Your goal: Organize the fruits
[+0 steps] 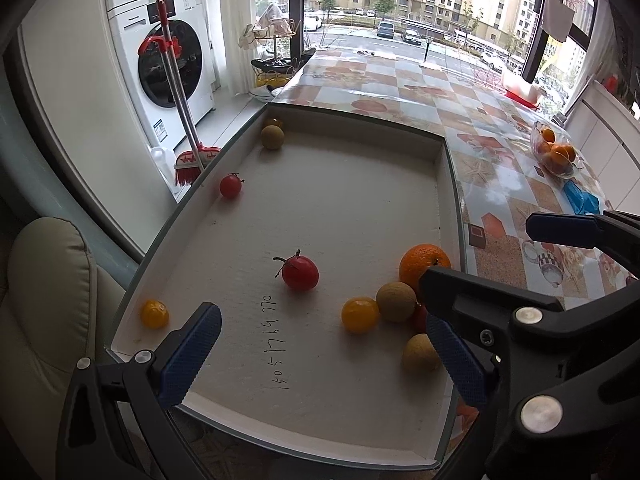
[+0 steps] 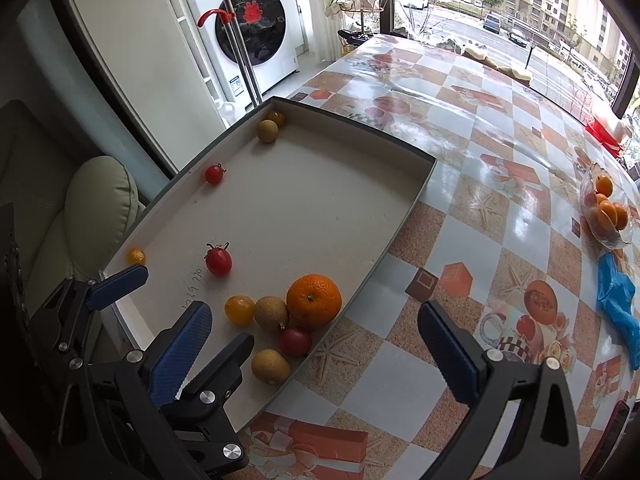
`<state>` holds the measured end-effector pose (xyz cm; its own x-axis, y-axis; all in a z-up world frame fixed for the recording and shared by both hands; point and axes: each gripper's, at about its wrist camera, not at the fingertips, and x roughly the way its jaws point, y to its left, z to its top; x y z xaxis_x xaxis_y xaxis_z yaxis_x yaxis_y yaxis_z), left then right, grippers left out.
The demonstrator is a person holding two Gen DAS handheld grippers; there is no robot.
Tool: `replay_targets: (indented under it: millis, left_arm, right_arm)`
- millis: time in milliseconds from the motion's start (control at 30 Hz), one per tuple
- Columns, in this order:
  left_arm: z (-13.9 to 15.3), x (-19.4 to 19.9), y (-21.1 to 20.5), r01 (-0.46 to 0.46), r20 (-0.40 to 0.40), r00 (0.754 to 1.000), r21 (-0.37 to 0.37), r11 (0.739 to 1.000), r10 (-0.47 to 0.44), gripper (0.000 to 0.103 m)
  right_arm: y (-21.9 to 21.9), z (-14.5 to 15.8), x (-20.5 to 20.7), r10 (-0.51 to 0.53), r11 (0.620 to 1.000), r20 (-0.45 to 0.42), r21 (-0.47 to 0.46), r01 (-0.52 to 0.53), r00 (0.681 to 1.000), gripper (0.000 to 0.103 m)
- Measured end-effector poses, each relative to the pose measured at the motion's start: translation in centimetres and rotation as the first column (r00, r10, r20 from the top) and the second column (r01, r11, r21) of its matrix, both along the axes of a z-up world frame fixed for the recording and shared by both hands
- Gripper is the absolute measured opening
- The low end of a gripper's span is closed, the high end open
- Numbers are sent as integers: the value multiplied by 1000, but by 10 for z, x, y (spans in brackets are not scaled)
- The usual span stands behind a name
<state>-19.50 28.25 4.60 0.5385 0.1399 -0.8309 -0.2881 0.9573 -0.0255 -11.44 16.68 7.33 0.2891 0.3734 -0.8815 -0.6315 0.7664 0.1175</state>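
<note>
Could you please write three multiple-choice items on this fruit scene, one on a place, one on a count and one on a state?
1. Where does the big orange lie?
A. in the glass bowl
B. in the tray, near its right wall
C. on the bare tablecloth

2. How many red tomatoes show in the tray in the right wrist view?
A. three
B. one
C. five

3. How does the left gripper stand?
A. shut on a tomato
B. shut on nothing
C. open, holding nothing

Answers:
1 B, the orange sits inside the tray beside its right wall.
2 A, one by the left wall, one mid-tray, one below the orange.
3 C, its fingers are wide apart with nothing between them.
</note>
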Motion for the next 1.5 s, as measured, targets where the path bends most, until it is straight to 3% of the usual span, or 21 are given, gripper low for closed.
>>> replay_targets:
  millis: [1500]
  left_arm:
    - [-1,-2,-7,9,-22,1000,32,999,-8,103]
  right_arm:
    - [1,-5,-6,27,998,29,-56,-26,999,103]
